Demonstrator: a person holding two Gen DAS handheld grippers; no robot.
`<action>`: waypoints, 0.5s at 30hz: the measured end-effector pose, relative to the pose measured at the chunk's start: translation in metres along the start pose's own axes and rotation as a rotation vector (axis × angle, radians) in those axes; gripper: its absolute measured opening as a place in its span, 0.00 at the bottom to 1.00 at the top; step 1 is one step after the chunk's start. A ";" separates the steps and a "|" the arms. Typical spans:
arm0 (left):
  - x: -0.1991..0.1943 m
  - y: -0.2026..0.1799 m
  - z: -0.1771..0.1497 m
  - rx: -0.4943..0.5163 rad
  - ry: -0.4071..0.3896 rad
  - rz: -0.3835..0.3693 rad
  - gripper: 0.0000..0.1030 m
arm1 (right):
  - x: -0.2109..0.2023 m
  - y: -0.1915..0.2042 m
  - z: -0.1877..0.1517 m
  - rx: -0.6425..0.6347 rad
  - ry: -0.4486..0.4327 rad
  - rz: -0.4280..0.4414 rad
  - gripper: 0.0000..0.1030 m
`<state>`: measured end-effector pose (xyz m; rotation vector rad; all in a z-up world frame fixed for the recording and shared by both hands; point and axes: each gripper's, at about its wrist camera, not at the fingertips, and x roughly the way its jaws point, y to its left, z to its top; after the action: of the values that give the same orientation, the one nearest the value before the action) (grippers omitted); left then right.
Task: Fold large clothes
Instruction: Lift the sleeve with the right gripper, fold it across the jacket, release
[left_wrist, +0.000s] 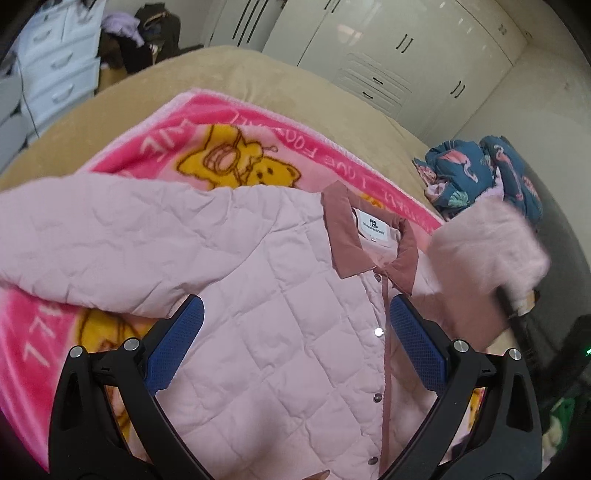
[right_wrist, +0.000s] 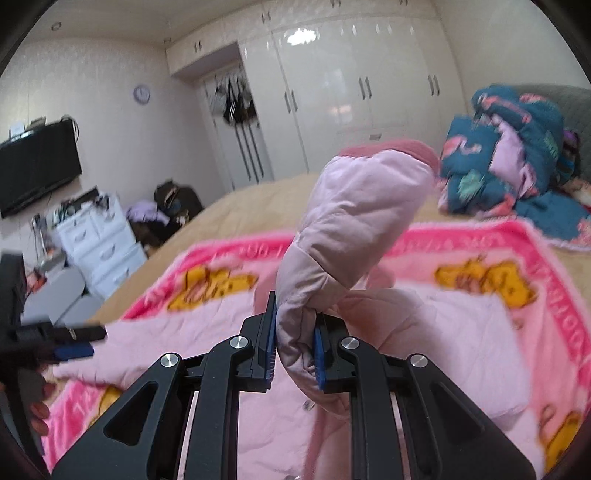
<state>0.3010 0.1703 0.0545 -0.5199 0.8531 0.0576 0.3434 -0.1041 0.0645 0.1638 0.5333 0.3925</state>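
Note:
A pale pink quilted jacket (left_wrist: 280, 295) with a darker pink collar (left_wrist: 343, 232) lies front up, snaps closed, on a pink cartoon blanket (left_wrist: 207, 140). My left gripper (left_wrist: 297, 306) hovers open over the jacket's chest, with nothing between its blue pads (left_wrist: 413, 339). My right gripper (right_wrist: 295, 326) is shut on one jacket sleeve (right_wrist: 351, 221), which stands lifted above the jacket body (right_wrist: 424, 332), cuff uppermost. In the left wrist view that raised sleeve (left_wrist: 487, 251) is a blur at the right. The left gripper (right_wrist: 74, 343) shows at the left edge of the right wrist view.
The blanket covers a tan bed (left_wrist: 258, 70). A bundled teal flamingo-print quilt (right_wrist: 509, 155) sits at the bed's far right. White wardrobes (right_wrist: 351, 92) line the far wall. White drawers (right_wrist: 99, 240) and a clothes pile (right_wrist: 166, 206) stand beyond the bed's left side.

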 end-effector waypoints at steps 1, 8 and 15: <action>0.001 0.003 -0.001 -0.012 0.005 -0.004 0.92 | 0.010 0.005 -0.010 -0.003 0.031 0.007 0.15; 0.011 0.007 -0.005 -0.066 0.041 -0.096 0.92 | 0.047 0.036 -0.067 -0.069 0.178 0.043 0.17; 0.027 0.003 -0.017 -0.141 0.102 -0.227 0.92 | 0.062 0.059 -0.104 -0.174 0.299 0.090 0.27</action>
<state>0.3063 0.1614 0.0243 -0.7549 0.8883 -0.1184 0.3191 -0.0200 -0.0381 -0.0406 0.7842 0.5535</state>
